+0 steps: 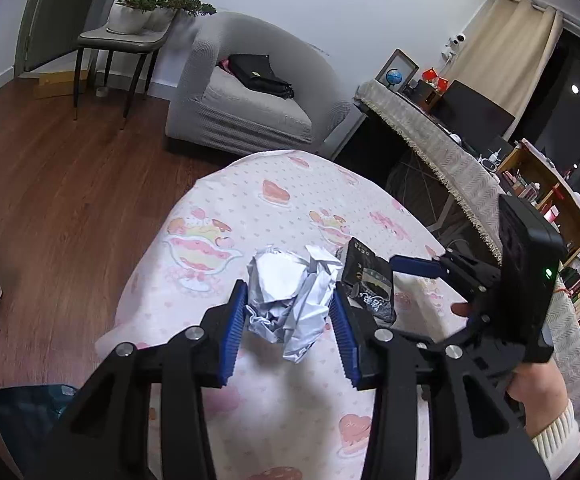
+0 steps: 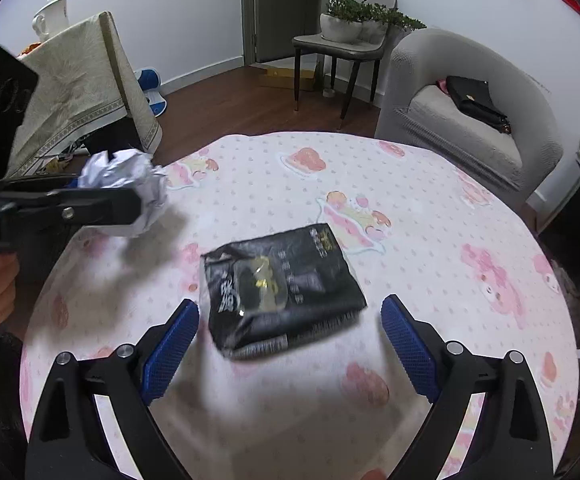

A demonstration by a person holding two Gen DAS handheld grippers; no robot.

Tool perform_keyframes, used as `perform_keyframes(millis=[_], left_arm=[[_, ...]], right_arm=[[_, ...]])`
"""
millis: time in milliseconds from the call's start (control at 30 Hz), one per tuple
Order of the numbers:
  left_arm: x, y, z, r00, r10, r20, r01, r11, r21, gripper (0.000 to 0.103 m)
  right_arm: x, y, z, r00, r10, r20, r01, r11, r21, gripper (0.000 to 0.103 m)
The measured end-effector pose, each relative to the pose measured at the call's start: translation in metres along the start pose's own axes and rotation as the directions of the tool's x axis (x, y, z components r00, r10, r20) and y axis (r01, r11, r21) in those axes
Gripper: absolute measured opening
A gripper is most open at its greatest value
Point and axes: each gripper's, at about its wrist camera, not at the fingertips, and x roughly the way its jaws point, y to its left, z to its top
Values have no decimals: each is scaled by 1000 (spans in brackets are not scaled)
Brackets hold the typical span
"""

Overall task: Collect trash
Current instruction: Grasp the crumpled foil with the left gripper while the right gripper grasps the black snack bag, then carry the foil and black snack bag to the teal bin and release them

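left gripper (image 1: 290, 316) jaws clamp crumpled paper (image 1: 290, 300) | right gripper (image 2: 290, 344) jaws spread around black packet (image 2: 281, 292) | risk: slick packet squirts free

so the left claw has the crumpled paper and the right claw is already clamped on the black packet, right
Not quite. The right claw is open, its jaws spread either side of the black packet, which lies on the tablecloth, as the right wrist view shows. The left claw does have the crumpled paper.
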Motion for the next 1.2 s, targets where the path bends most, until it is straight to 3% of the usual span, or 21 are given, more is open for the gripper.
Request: perform_keyframes(millis=[433, 500, 767, 1100, 1200], left_arm=[[-24, 23, -2, 999, 38, -1, -38, 999, 18, 44], [-29, 26, -3, 999, 49, 0, -49, 998, 25, 44], [-54, 37, -12, 994, 103, 30, -104, 994, 15, 44], [-93, 58, -32, 977, 202, 68, -200, 979, -32, 44], [-105, 64, -41, 962, 264, 75, -262, 964, -40, 44]], right_arm=[[20, 3, 16, 999, 23, -26, -22, 999, 37, 93], [20, 5, 17, 1000, 11, -12, -10, 999, 52, 83], [16, 9, 17, 999, -33, 20, 28, 981, 194, 79], [-6, 68, 21, 996, -19, 91, 3, 985, 173, 78], [-15, 90, 22, 991, 1, 130, -22, 986, 165, 78]])
